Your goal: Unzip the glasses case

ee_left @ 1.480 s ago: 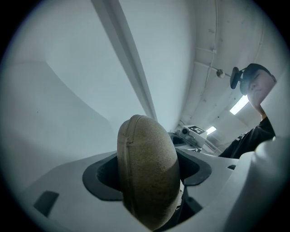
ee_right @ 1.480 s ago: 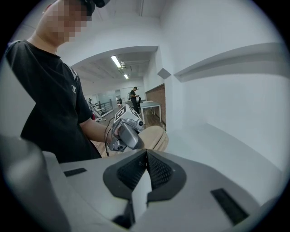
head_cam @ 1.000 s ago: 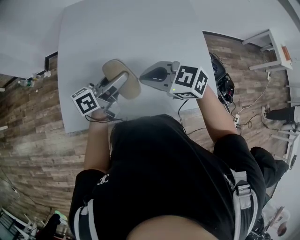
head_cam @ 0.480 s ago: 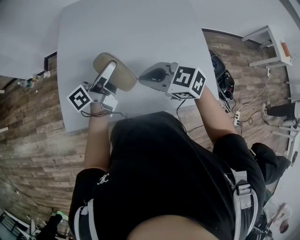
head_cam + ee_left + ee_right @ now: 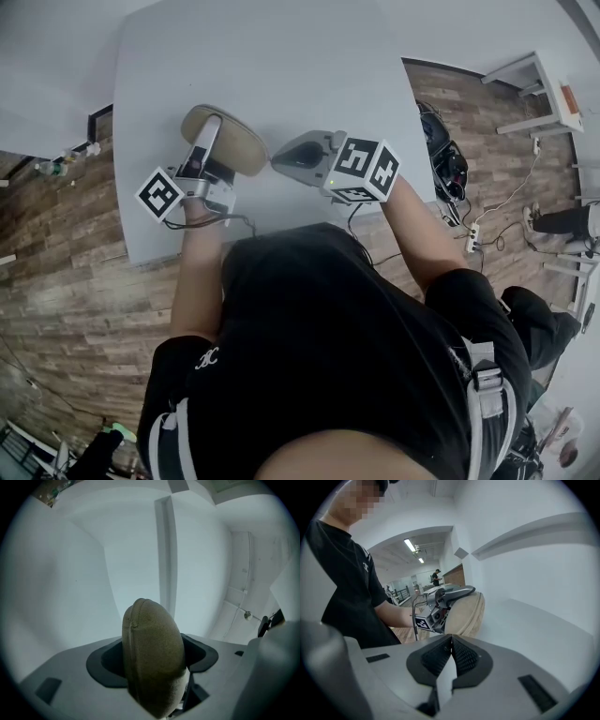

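Observation:
The olive-tan glasses case [image 5: 242,145] is held above the white table [image 5: 281,56], near its front left. My left gripper [image 5: 214,127] is shut on it, one finger lying across its top. In the left gripper view the case [image 5: 152,634] stands on edge between the dark pads [image 5: 105,665], filling the gap of the left gripper [image 5: 154,667]. My right gripper [image 5: 278,161] hovers just right of the case, apart from it and shut with nothing in it. Its pads [image 5: 461,656] meet in the right gripper view, where the right gripper [image 5: 451,641] points at the case [image 5: 468,613].
The table's front edge [image 5: 281,234] runs just ahead of the person's body. Wooden floor lies on both sides. A black bag and cables [image 5: 448,159] lie on the floor at right, and a small white table [image 5: 544,94] stands beyond them.
The left gripper has carried the case leftward, away from the right gripper, and rolled so its finger now lies over the case. The right gripper has shifted slightly left.

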A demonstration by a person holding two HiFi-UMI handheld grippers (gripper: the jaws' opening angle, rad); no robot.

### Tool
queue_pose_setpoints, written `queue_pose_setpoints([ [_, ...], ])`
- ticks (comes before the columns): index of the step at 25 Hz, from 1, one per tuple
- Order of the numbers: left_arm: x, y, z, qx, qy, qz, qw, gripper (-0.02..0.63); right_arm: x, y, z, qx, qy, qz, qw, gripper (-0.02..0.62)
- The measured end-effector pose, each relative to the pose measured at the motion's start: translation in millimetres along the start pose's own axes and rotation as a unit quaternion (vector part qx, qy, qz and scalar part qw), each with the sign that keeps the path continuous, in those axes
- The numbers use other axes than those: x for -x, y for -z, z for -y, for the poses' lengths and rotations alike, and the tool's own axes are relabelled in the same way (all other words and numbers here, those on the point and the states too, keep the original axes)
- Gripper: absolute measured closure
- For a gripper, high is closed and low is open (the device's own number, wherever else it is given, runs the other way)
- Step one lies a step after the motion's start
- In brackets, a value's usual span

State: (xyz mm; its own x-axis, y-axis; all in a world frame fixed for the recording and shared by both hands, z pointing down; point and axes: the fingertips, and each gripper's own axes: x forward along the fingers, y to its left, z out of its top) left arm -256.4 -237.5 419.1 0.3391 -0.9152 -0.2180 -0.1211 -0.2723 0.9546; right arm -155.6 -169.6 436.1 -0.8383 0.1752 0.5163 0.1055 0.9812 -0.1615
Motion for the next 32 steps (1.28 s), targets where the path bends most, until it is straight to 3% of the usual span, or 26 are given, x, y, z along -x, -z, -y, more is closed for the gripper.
queue_pose_setpoints([
  [3,3,-5,-8,0.020,-0.012,0.019,0.9995,0.263,-9,4,-5,-0.002,-0.003,-0.003,1.000,0.578],
  [10,7,-10,-11,0.073,0.003,0.056,0.9957,0.265,-21,2,-18,-0.018,-0.026,0.015,0.999,0.578],
  [15,9,-11,-12,0.088,0.004,0.067,0.9939,0.267,-30,1,-23,-0.024,-0.031,0.024,0.999,0.578],
  [24,15,-14,-31,0.135,-0.006,0.103,0.9855,0.270,-46,2,-28,0.003,0.030,0.070,0.997,0.578],
  [29,12,-26,-35,0.125,-0.004,0.111,0.9859,0.272,-50,-2,-18,0.016,0.066,0.077,0.995,0.578],
  [32,5,-36,-35,0.092,-0.011,0.104,0.9902,0.272,-43,3,-14,0.010,0.062,0.086,0.994,0.574],
])
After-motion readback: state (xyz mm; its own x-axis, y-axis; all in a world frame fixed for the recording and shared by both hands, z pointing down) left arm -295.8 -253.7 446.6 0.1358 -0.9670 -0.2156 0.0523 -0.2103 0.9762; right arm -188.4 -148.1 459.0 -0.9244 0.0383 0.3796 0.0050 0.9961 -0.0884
